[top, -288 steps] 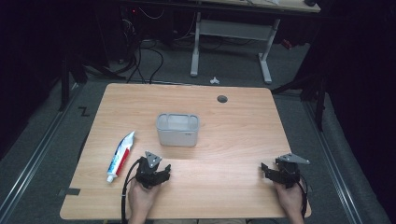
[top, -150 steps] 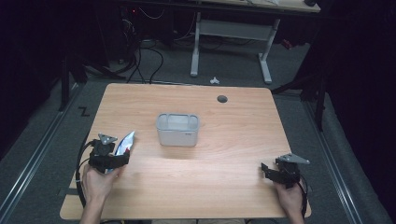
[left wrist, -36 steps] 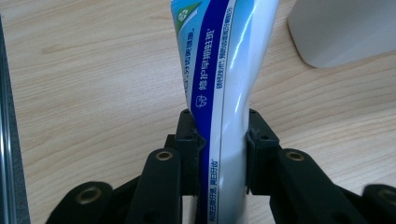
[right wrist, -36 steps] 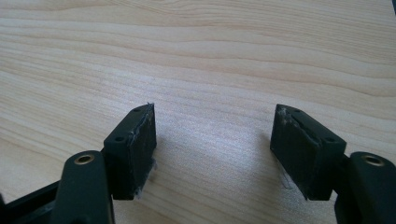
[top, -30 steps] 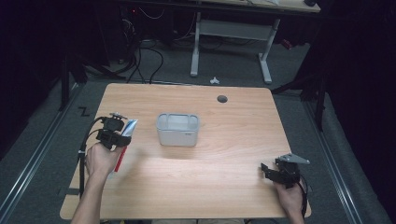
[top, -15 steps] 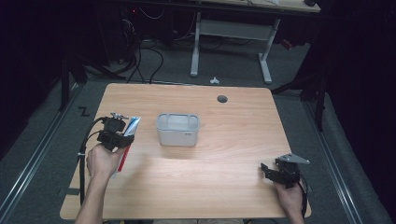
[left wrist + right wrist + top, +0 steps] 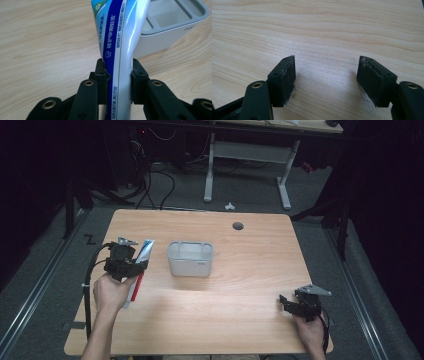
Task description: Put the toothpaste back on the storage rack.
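Beside the grey holder (image 7: 190, 258), the left gripper (image 7: 119, 75) clamps the toothpaste tube (image 7: 119, 40) low, so the slick, soft tube could slip or buckle against the rim, while the right gripper (image 7: 325, 75) rests with jaws apart.

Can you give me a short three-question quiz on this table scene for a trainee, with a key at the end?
1. True or false: the left tool is clamped on the toothpaste tube.
2. Multiple choice: the right tool is (A) holding a cup, (B) open over bare wood with nothing between its jaws, (C) inside the container.
3. Short answer: which thing stands near the middle of the table, to the right of the tube in the high view?

Key
1. True: both pads press the tube's sides.
2. B.
3. The grey divided container.
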Motion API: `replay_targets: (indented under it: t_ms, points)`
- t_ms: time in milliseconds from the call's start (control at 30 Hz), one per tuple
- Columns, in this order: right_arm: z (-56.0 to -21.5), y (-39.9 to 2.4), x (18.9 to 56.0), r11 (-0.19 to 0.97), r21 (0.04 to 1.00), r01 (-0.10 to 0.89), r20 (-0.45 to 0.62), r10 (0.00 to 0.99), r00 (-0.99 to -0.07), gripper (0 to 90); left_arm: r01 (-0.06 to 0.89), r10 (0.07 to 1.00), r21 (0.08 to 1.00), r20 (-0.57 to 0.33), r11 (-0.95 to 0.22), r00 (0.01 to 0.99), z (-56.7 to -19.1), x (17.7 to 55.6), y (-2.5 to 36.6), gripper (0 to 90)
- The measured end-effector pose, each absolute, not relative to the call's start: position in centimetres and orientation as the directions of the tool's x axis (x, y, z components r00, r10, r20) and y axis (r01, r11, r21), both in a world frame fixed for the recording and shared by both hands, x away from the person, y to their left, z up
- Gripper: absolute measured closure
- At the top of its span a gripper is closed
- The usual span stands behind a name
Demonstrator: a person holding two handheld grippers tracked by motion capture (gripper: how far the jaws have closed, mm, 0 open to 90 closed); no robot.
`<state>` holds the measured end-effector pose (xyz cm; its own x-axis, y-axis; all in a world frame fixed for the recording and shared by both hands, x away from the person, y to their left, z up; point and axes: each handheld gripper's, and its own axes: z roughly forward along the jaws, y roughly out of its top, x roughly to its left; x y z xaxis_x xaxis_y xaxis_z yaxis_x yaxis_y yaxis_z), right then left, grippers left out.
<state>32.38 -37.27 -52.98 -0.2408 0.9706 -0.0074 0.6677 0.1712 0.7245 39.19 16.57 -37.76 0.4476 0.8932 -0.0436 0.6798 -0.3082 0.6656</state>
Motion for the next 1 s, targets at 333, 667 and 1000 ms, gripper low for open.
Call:
replay_targets:
  t_ms: [333,667,1000]
  points:
    - [-53.0,-37.3,32.4,0.172,0.722,0.670,-0.008,0.971,-0.241,31.5,0.648,0.871,0.705,-0.090,-0.287,0.484,-36.5,38.9,16.0,73.1]
    - [-53.0,-37.2,32.4,0.180,0.722,0.668,-0.012,0.969,-0.248,31.6,0.583,0.834,0.769,-0.121,-0.264,0.538,-34.9,38.2,14.4,73.0]
    - [-53.0,-37.2,32.4,0.179,0.722,0.668,-0.011,0.969,-0.248,31.6,0.547,0.802,0.802,-0.154,-0.239,0.577,-33.9,39.0,12.2,73.2]
